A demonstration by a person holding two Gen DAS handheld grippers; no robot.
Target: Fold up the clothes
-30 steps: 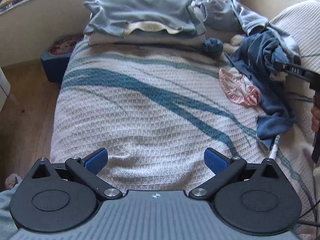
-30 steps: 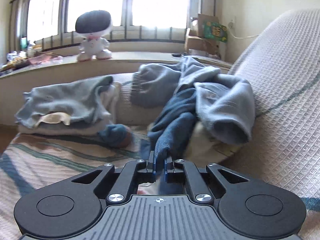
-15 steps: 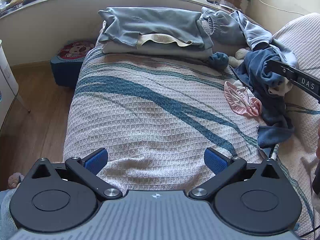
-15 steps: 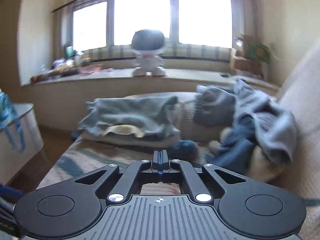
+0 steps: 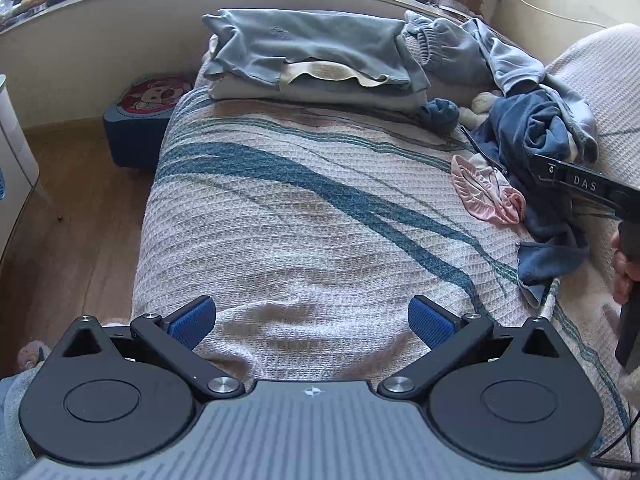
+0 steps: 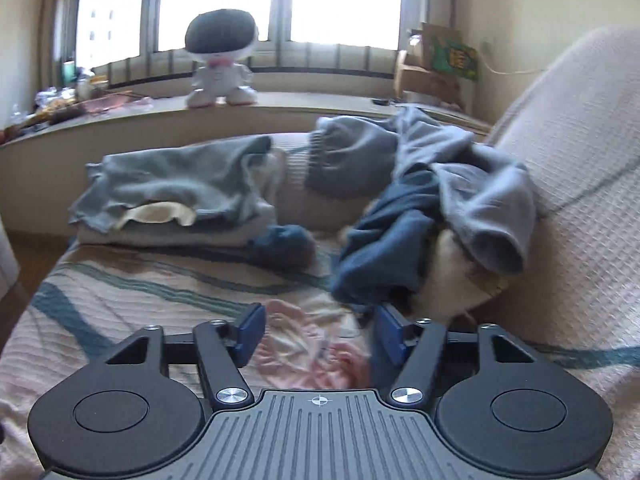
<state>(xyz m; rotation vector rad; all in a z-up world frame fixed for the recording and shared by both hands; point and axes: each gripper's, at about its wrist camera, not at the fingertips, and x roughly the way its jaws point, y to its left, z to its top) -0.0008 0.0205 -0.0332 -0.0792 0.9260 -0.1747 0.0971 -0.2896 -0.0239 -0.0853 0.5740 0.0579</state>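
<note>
1. Holding my left gripper [image 5: 311, 322] over the near end of the sofa cover [image 5: 280, 240], I keep its blue pads [image 5: 191, 321] spread wide with nothing between them; only the striped weave lies below.
2. My right gripper [image 6: 318, 334] points at the heap of unfolded clothes; its jaws are opening, and nothing is pinched between the pads. The pink garment [image 6: 316, 354] shows in the gap between them, lying crumpled on the cover, and I cannot tell whether the pads touch it.
3. From the left wrist view, my right gripper's black arm [image 5: 580, 186] reaches in from the right edge over the heap, with part of my hand [image 5: 624, 276] on its handle.
4. The dark blue garment [image 6: 384, 248] lies bunched just beside the pink one, under a light grey-blue piece [image 6: 480, 196] that leans on the cushion [image 6: 580, 160].
5. A folded stack [image 5: 316, 60] sits at the far end of the cover, well apart from both grippers, a grey-blue top uppermost and a cream layer showing beneath.
6. A small rolled blue item [image 5: 440, 114] rests between the stack and the heap.
7. A white toy figure [image 6: 222, 64] stands on the window ledge [image 6: 300, 106] behind.
</note>
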